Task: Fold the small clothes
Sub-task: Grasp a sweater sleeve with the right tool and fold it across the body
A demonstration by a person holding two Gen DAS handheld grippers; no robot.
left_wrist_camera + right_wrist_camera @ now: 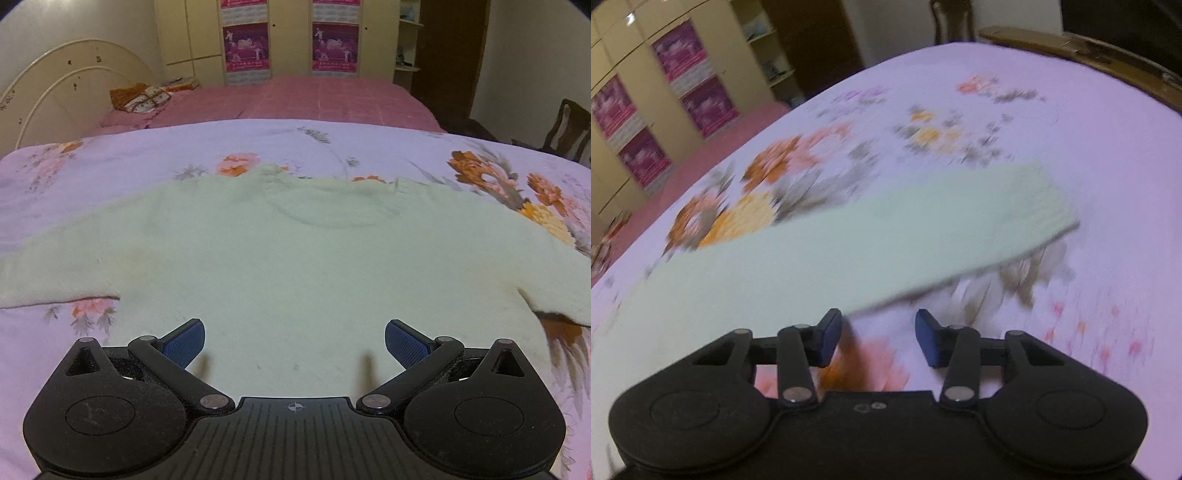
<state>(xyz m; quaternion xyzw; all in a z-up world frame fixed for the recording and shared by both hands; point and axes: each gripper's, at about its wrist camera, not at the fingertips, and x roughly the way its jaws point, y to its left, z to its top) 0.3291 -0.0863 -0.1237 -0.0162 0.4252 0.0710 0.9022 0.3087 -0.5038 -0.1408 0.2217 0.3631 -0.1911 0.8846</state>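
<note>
A small pale green sweater (295, 251) lies flat on a floral bedsheet (110, 170), collar at the far side, both sleeves spread out sideways. My left gripper (294, 341) is open and empty over the sweater's lower body, near its hem. In the right wrist view, which is blurred, one sleeve (871, 236) stretches out to the right, its cuff (1045, 199) at the far end. My right gripper (878, 341) is open and empty just in front of the sleeve's lower edge, over the sheet.
A pink bed (295, 99) with a patterned cushion (142, 98) stands beyond the sheet. Wardrobes with pink posters (291, 40) line the back wall. A wooden chair (565, 125) stands at the right. A wooden bed frame edge (1089, 51) runs along the far right.
</note>
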